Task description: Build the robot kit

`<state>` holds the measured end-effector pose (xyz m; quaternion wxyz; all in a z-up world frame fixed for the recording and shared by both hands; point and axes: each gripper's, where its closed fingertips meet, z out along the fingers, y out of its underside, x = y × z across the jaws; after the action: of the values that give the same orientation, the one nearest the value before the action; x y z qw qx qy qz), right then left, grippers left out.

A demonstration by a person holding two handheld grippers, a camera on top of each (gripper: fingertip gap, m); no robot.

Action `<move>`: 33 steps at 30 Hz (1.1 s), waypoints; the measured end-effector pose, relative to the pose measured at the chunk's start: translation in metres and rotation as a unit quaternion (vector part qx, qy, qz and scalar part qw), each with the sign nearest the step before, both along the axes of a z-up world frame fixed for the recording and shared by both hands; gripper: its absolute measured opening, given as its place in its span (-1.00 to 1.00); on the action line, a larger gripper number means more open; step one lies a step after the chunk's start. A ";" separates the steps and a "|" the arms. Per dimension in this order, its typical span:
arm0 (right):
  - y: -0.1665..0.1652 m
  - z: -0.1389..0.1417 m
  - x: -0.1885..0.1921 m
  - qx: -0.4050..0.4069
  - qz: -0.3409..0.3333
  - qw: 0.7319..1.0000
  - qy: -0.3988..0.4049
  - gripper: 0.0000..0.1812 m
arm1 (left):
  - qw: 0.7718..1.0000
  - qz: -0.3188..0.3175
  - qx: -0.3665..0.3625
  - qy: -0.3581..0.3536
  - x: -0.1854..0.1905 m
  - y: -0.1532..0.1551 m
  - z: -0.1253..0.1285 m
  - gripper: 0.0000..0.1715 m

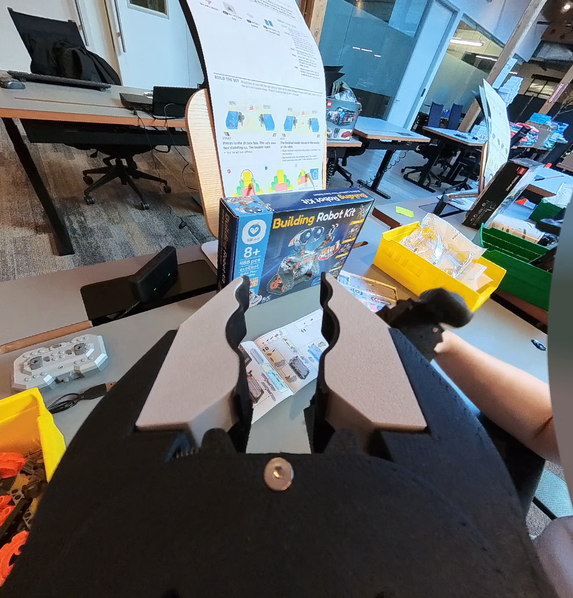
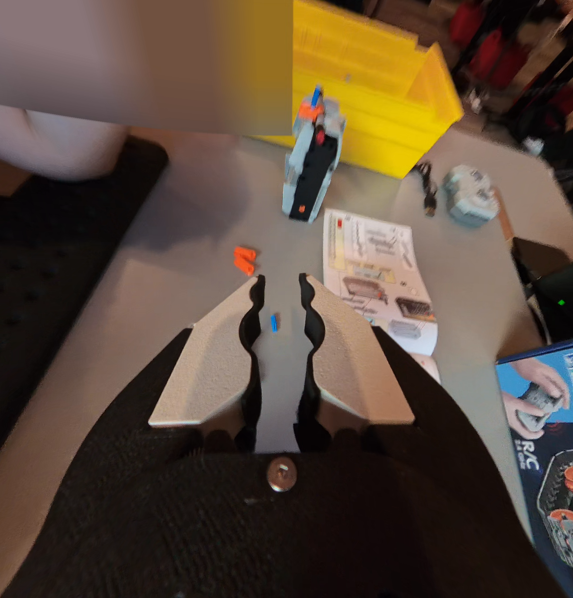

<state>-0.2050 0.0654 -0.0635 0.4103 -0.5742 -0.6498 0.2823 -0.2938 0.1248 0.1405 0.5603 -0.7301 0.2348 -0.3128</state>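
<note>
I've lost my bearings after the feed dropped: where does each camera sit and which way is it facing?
Left wrist view: on the left gripper, open, looking level across the table at the upright kit box; a forearm shows at right.
Right wrist view: on the right gripper, open, angled down at a blue pin and orange pieces.
Shared: open booklet, grey controller.

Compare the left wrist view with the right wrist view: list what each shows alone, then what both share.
Left only: the tall instruction poster, a yellow bin of plastic bags, office desks.
Right only: the upright grey-black assembly, orange pieces, a small blue pin between the open right gripper.
Both: open booklet, kit box, grey controller. Left gripper open.
</note>
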 end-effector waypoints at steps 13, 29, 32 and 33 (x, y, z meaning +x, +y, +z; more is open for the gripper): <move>0.015 -0.078 0.013 -0.039 -0.008 0.993 -0.113 -0.91 | 1.000 0.002 0.000 -0.008 -0.003 0.000 0.001 -0.51; 0.023 -0.078 0.028 -0.042 -0.024 0.993 -0.107 -0.91 | 1.000 0.008 -0.011 -0.002 -0.004 0.006 -0.004 -0.51; 0.023 -0.077 0.028 -0.042 -0.024 0.993 -0.104 -0.91 | 1.000 0.008 -0.010 -0.001 -0.004 0.005 -0.004 -0.51; 0.023 -0.077 0.027 -0.043 -0.023 0.994 -0.102 -0.91 | 1.000 0.008 -0.010 -0.001 -0.004 0.005 -0.004 -0.51</move>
<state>-0.1782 0.0883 -0.1402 0.3230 -0.6317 -0.6623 0.2405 -0.2979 0.1299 0.1366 0.5560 -0.7370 0.2254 -0.3113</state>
